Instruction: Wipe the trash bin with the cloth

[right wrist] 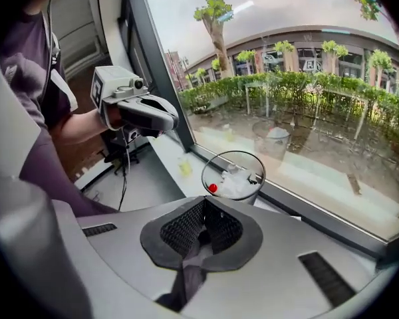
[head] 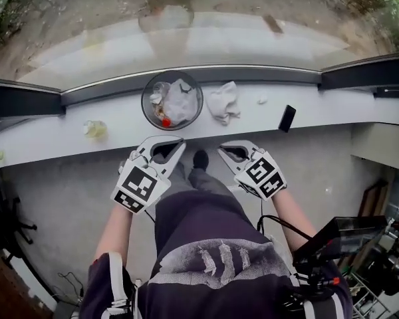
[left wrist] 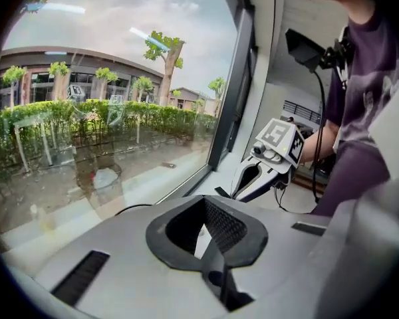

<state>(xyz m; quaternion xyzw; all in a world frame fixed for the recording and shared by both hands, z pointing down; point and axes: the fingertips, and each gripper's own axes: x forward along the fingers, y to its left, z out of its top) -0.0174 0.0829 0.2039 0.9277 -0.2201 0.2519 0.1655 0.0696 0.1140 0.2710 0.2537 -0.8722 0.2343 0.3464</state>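
The clear round trash bin [head: 171, 100] stands on the white window ledge [head: 332, 115] and holds crumpled paper and a small red item. The white cloth [head: 223, 102] lies crumpled just right of it. My left gripper [head: 179, 143] hovers just short of the ledge below the bin, jaws shut and empty. To its right, below the cloth, my right gripper [head: 221, 149] is also shut and empty. In the right gripper view, past the shut jaws [right wrist: 194, 251], the bin [right wrist: 234, 177] stands ahead and the left gripper [right wrist: 138, 109] is at upper left. The left gripper view shows its shut jaws [left wrist: 211, 254] and the right gripper [left wrist: 266, 166].
A black phone [head: 286, 118] lies on the ledge right of the cloth, with a small white scrap [head: 261, 100] between them. A yellowish object [head: 94, 129] sits at the ledge's left. The window glass [head: 199, 38] rises right behind the ledge. The person's legs and shoe [head: 200, 158] are below.
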